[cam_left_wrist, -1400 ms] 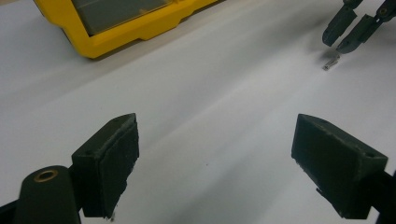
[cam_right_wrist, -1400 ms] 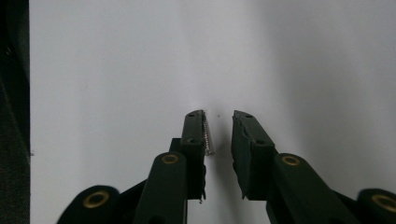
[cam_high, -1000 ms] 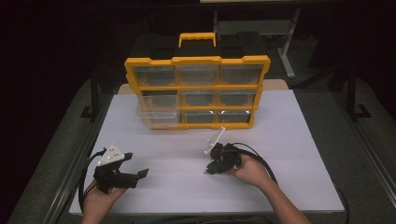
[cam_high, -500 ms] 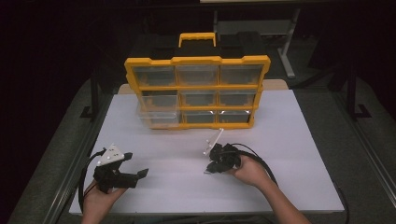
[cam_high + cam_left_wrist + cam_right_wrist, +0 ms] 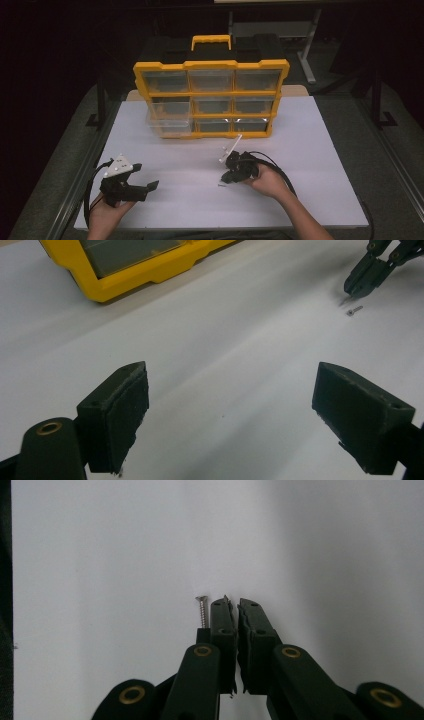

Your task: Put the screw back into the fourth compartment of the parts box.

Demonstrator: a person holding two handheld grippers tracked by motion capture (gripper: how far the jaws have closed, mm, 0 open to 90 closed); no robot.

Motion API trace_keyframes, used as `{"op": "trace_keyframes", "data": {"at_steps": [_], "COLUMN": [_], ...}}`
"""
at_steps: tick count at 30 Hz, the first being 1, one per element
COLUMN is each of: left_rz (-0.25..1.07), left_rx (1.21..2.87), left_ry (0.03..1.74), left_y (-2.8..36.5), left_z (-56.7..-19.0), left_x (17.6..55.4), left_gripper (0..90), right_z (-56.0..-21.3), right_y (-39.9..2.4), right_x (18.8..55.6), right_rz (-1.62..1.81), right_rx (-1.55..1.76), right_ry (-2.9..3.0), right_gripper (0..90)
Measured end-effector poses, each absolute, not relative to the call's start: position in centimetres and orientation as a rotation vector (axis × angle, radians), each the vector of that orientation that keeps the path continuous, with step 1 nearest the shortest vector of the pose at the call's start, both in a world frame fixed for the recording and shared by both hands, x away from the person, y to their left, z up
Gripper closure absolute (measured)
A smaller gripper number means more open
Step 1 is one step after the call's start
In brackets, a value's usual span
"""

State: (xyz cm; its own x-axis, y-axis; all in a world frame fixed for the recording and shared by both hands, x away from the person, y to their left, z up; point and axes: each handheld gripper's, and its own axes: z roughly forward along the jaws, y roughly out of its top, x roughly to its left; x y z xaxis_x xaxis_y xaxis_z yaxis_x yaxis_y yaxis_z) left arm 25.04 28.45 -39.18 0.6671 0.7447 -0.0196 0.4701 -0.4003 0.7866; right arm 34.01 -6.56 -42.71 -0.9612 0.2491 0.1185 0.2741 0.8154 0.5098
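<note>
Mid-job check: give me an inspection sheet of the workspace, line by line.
Surface: white tabletop, bare around the grippers.
Job's things: small screw lying on the tabletop just outside the right gripper's jaws, not between them; yellow drawer organizer at the back, with one clear drawer at its left pulled out.
Clutter: nothing seen.
Grippers: right gripper has just been closing and is shut with nothing between the jaws; left gripper open, empty, above the tabletop.
Cables: black cable loops by the right hand.
Surroundings: dark room, metal table legs behind.
</note>
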Motion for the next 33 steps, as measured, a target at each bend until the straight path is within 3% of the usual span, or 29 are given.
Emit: {"op": "trace_keyframes", "data": {"at_steps": [13, 33], "left_rz": [0.428, 0.428], "left_rx": [2.082, 2.081], "left_ry": [0.938, 0.941], "left_y": [28.4, 28.6], "left_z": [-39.1, -39.1], "left_x": [25.0, 25.1], "left_gripper": [14.6, 14.6], "right_z": [-39.9, -31.5], "right_y": [-7.4, -7.1], "right_x": [35.6, 39.2], "right_rz": [-0.92, -0.986], "right_rx": [-0.448, -0.45], "right_ry": [-2.909, -2.97], "right_gripper": [85.2, 85.2]}}
